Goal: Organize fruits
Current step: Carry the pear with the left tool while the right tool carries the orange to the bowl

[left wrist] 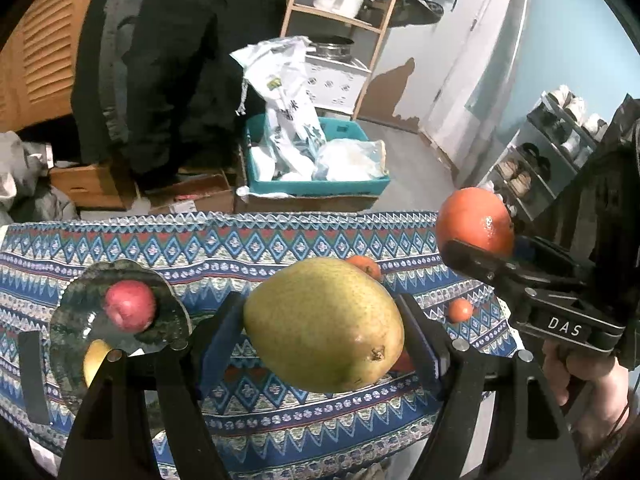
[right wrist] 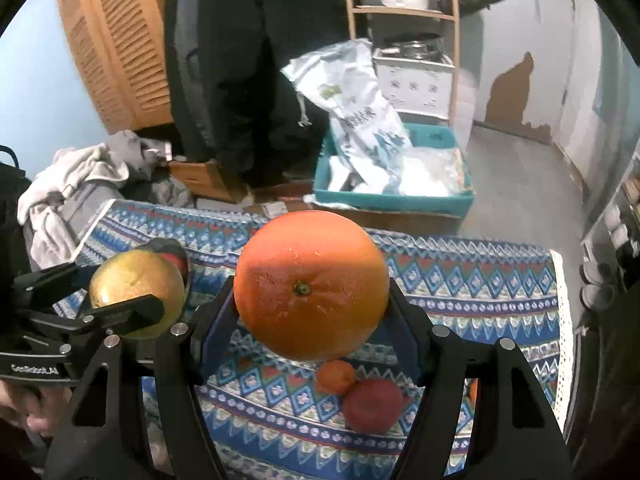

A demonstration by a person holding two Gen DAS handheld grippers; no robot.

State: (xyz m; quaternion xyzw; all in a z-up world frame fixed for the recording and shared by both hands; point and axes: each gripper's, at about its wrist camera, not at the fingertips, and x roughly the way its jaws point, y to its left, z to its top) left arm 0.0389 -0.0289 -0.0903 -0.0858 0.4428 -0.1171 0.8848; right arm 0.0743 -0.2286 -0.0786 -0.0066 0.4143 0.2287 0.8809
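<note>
Plate: set at the table's left, an apple on it.
Pear: held above the table.
Orange: held to the pear's right.
Crate: placed behind the table.

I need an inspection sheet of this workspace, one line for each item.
Surface: table under patterned cloth.
Job's things: pear and orange held up; red apple on dark plate; another apple and small tangerine on cloth.
Clutter: nothing seen.
Grippers: left hand-held gripper shut on pear; right hand-held gripper shut on orange.
Cables: nothing seen.
Surroundings: teal box, wooden shelf, shoe rack.
</note>
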